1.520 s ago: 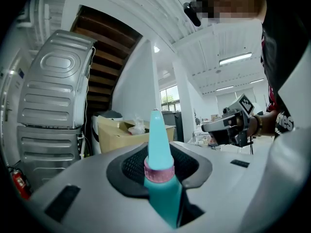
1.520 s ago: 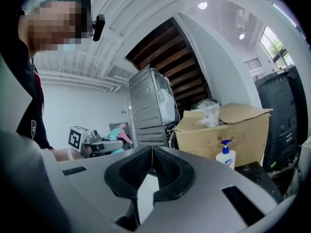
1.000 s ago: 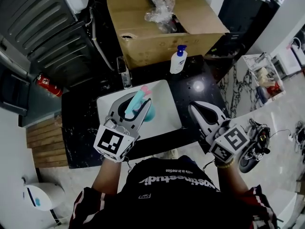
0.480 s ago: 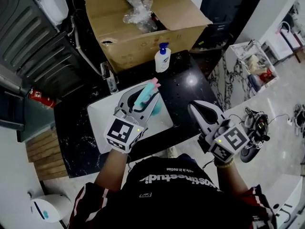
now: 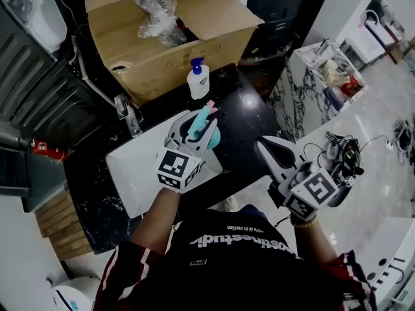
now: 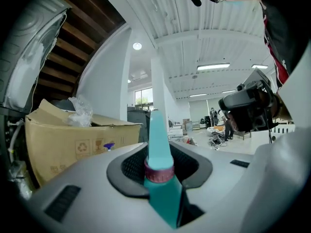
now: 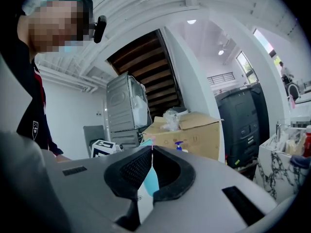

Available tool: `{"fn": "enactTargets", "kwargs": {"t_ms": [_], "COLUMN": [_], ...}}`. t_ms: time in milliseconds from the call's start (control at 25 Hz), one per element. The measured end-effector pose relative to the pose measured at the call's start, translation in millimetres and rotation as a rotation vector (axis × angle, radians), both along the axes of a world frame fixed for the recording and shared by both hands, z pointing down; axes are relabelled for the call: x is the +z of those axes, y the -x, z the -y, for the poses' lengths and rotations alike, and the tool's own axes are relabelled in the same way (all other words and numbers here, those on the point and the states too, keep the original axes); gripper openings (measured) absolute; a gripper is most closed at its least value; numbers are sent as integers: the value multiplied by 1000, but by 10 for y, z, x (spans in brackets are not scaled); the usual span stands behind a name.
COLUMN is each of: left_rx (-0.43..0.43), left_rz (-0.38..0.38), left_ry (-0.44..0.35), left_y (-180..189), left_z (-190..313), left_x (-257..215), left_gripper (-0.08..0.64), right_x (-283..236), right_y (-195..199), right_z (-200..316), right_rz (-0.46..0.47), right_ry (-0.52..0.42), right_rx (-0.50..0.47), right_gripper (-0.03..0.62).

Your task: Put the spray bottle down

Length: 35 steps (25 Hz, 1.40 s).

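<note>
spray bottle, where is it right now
Head view, centre: the teal spray bottle is clamped in the left tongs at the far right corner of the white sink, in front of the white pump bottle and cardboard box.

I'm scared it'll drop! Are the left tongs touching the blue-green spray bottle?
Touching. The left gripper view shows the left tongs pinching the spray bottle at its neck, with both dark pads pressed against it.
</note>
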<state>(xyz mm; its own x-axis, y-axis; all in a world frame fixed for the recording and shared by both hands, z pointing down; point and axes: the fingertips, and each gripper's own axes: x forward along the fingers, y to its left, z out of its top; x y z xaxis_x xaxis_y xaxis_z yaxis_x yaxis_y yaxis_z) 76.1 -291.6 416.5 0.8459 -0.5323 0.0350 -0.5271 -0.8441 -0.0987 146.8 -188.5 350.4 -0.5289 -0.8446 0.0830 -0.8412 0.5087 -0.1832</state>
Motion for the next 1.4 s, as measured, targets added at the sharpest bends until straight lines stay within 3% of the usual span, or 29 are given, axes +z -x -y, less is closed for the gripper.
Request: {"fn": "enactTargets", "kwargs": {"t_ms": [600, 1400], "left_rx": [14, 35], "left_rz": [65, 102], "left_ry": [18, 18], "left_y": [-705, -894], "left_z": [334, 379], "left_x": [642, 902], "left_gripper": [129, 129], "right_x": [209, 261], "right_y": [-410, -641], "right_z": [-90, -93], "right_rz": [-3, 15], "right_ry": [45, 52], "right_rx": [81, 108], "right_gripper": [40, 40]}}
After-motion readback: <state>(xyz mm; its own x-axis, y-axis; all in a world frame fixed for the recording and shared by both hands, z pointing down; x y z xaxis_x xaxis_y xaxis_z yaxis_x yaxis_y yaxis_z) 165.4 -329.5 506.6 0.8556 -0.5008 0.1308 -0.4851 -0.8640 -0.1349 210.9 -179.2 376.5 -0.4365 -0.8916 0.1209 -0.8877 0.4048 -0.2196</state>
